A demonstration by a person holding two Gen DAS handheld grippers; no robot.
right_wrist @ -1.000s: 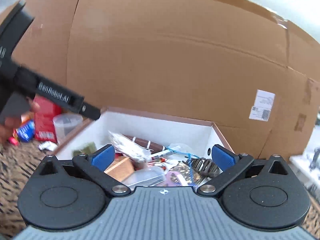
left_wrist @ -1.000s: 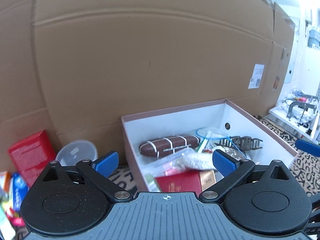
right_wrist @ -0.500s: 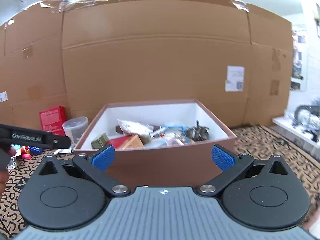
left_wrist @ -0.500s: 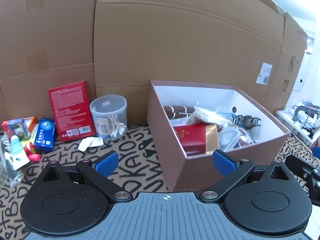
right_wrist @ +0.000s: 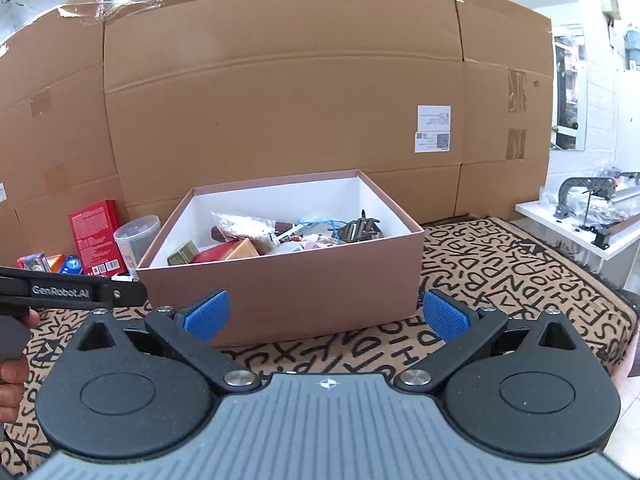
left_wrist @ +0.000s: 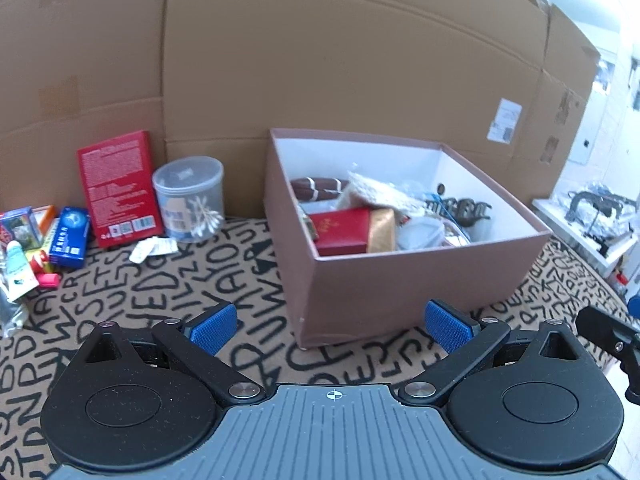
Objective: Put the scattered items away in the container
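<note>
Both fisheye pictures were evenly lit and mostly sharp. The brightest light came from the right of the tall brown corrugated cardboard wall (left_wrist: 340, 60), where the white room was washed out to glare in the left wrist view. The wall (right_wrist: 280, 80) bowed strongly toward the edges, and the corners fell to black. Soft shadow lay along the near side of the brown open-topped box (right_wrist: 304, 296). Faint softness showed at the periphery.

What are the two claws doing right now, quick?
Left claw: open, holding nothing.
Right claw: open, holding nothing.
</note>
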